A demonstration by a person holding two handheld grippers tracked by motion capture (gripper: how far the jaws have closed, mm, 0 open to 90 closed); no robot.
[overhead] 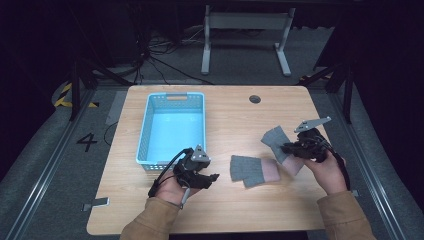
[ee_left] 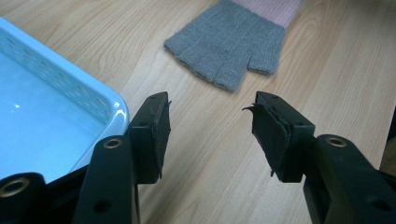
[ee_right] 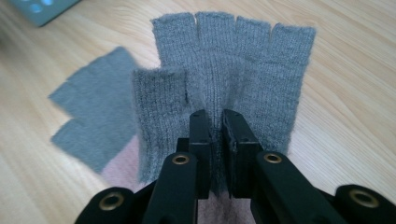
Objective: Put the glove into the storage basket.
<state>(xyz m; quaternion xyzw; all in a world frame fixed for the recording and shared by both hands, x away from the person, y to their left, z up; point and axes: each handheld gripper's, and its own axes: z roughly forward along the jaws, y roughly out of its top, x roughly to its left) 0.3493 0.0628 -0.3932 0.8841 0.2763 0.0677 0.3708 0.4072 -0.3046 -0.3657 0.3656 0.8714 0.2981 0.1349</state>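
Evidently packing gloves: right gripper (overhead: 289, 147), right of frame, pinches one grey glove (overhead: 278, 141); left gripper (overhead: 212, 177) spread, other glove (overhead: 248, 170) at centre. Next, probably carry to the blue basket (overhead: 145, 130), upper left.

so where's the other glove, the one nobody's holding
In the high view the loose glove lies flat on the table's near-middle, between the open left gripper and the right gripper, right of the blue basket.

Grommet hole (overhead: 255, 99) fwd-left of R gripper (overhead: 286, 147); floor "4" (overhead: 87, 142) well left of L gripper (overhead: 215, 177); cables (overhead: 150, 55) far beyond.
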